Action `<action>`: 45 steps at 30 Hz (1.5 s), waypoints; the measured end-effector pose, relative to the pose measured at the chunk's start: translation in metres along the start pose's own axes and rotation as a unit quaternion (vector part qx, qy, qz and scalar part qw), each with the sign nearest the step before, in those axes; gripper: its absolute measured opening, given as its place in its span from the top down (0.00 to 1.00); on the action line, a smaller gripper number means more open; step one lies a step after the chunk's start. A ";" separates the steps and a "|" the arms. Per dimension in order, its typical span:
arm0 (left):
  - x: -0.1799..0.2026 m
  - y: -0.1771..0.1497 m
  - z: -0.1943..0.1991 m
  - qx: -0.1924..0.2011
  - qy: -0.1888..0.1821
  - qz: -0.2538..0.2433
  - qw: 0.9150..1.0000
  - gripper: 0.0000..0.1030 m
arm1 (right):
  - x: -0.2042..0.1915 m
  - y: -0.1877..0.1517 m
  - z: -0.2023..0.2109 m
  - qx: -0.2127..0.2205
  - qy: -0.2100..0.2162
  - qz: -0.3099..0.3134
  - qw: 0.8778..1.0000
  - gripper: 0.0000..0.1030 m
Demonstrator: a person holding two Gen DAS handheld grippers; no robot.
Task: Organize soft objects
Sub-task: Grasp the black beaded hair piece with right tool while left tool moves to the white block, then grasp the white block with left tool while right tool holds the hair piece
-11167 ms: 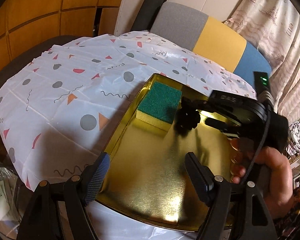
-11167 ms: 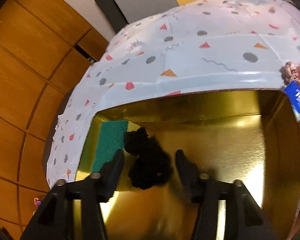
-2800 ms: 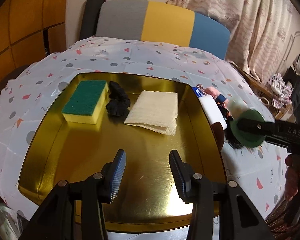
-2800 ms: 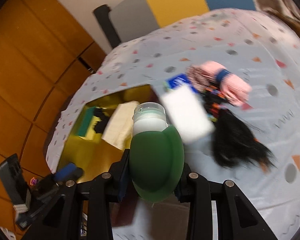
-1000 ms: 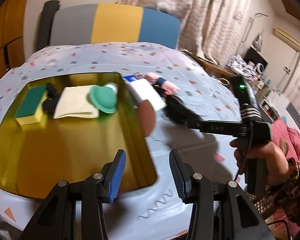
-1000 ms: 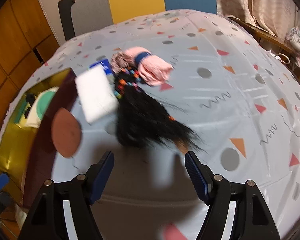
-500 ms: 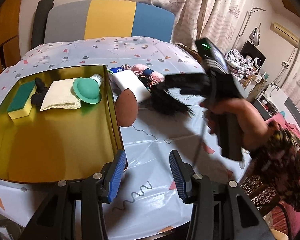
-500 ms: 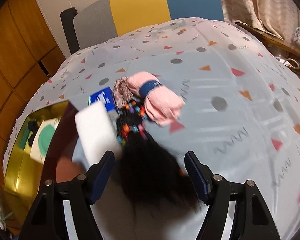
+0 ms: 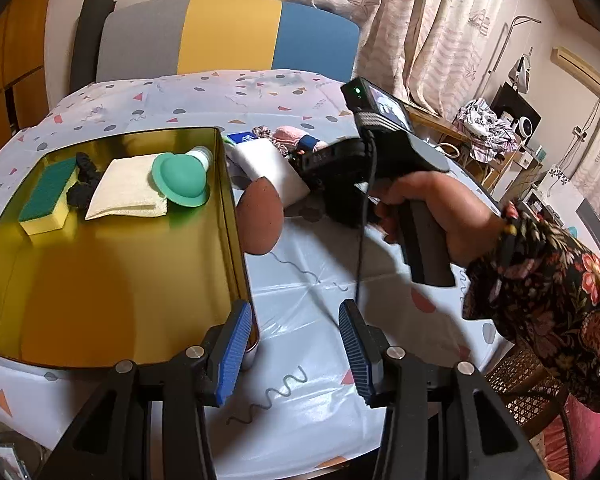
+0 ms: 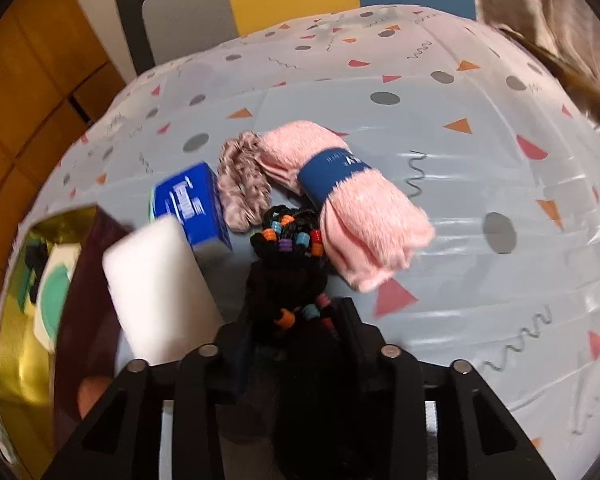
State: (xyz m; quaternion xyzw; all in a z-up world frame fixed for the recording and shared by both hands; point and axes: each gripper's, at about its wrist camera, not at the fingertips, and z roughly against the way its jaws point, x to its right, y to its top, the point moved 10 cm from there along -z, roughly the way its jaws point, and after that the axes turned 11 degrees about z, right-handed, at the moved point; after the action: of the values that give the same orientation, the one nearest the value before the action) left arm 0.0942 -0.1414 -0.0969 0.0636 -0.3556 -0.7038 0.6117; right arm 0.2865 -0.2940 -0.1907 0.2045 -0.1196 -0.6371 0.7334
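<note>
Right tongs (image 10: pixel 296 344) closing around the black beaded hair bundle (image 10: pixel 288 276); left tongs (image 9: pixel 292 344) released by the gold tray (image 9: pixel 236 240) edge

The left tool (image 9: pixel 294 354) points steeply downward, its two blue-ribbed fingers (image 9: pixel 233 350) standing parted with nothing between them. Ahead of it and to its right, a hand (image 9: pixel 440 216) in a dark floral sleeve (image 9: pixel 552 288) is wrapped around the pistol-style handle of the right tool, fingers curled at the front of the grip. The right tool (image 10: pixel 296 344) tilts steeply down, its jaws closing with a black beaded bundle (image 10: pixel 288 276) between them.
</note>
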 end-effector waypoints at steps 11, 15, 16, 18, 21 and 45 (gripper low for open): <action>0.019 0.022 -0.022 -0.008 0.018 -0.010 1.000 0.55 | 0.044 -0.057 0.033 -0.030 0.002 0.009 1.000 0.63; 0.034 0.032 -0.034 -0.015 0.021 -0.010 1.000 0.55 | 0.058 -0.065 0.042 -0.012 0.015 -0.027 0.999 0.64; 0.037 0.033 -0.036 -0.015 0.025 -0.013 0.999 0.55 | 0.062 -0.066 0.042 -0.014 0.016 -0.036 0.999 0.64; 0.046 0.041 -0.043 -0.017 0.035 -0.022 0.999 0.55 | 0.070 -0.062 0.046 -0.013 0.012 -0.055 0.998 0.65; 0.062 0.051 -0.054 -0.023 0.035 -0.024 0.999 0.55 | 0.084 -0.061 0.050 -0.013 -0.006 -0.067 0.998 0.65; 0.057 0.102 -0.189 -0.102 0.122 -0.001 0.987 0.45 | 0.111 -0.072 0.052 -0.029 -0.006 -0.124 0.992 0.65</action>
State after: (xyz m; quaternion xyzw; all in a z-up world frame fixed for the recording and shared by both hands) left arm 0.2633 -0.2727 -0.1581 0.0872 -0.2046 -0.7240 0.6530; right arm 0.2177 -0.4181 -0.1861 0.1933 -0.0791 -0.7277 0.6533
